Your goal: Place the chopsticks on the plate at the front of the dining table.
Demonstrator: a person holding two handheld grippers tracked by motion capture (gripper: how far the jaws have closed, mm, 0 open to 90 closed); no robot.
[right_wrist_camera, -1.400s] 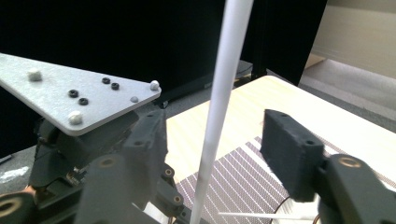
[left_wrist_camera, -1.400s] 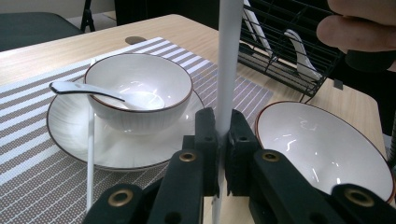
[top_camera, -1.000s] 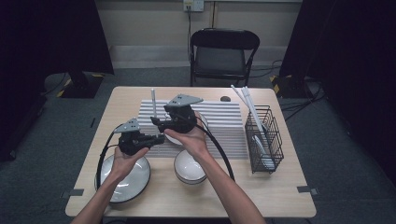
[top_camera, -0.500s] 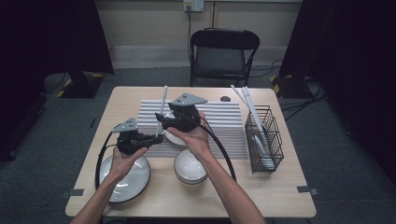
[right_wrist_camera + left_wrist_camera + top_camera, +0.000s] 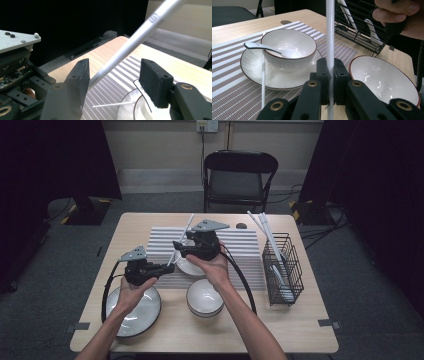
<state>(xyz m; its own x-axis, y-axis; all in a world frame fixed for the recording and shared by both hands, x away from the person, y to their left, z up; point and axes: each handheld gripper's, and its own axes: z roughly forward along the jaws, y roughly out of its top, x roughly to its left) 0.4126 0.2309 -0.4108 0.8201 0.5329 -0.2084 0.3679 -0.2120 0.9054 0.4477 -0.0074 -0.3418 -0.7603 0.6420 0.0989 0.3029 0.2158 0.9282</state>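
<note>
The left gripper (image 5: 161, 268) is clamped tight on the low end of a white chopstick (image 5: 181, 240). In the left gripper view the chopstick (image 5: 330, 37) rises straight up from between the pinched jaws. From the high view its long axis leans up and to the far right, from the left gripper toward the right gripper (image 5: 176, 247), and its free tip ends over the far part of the striped mat (image 5: 250, 250).

The right gripper sits just to the far right of the left one, jaws pointing left. In the right gripper view the chopstick (image 5: 130, 42) crosses the gap between the jaws on a slant, lying against the left jaw and clear of the right one. These jaws have just been closing, with the chopstick between them, but they are part open and do not grip it.

So the right hand is the nearer one to the stick's middle, and the coming pinch looks to depend on the jaws meeting the shaft squarely across its slant.

A second chopstick (image 5: 263, 75) lies flat on the mat, left of the plate (image 5: 252, 72) and the bowl (image 5: 288, 53) holding a spoon (image 5: 262, 48). Another bowl (image 5: 204, 297) and a plate (image 5: 145, 315) sit at the table's (image 5: 300, 330) near edge, and a wire rack (image 5: 285, 270) stands to the right.
</note>
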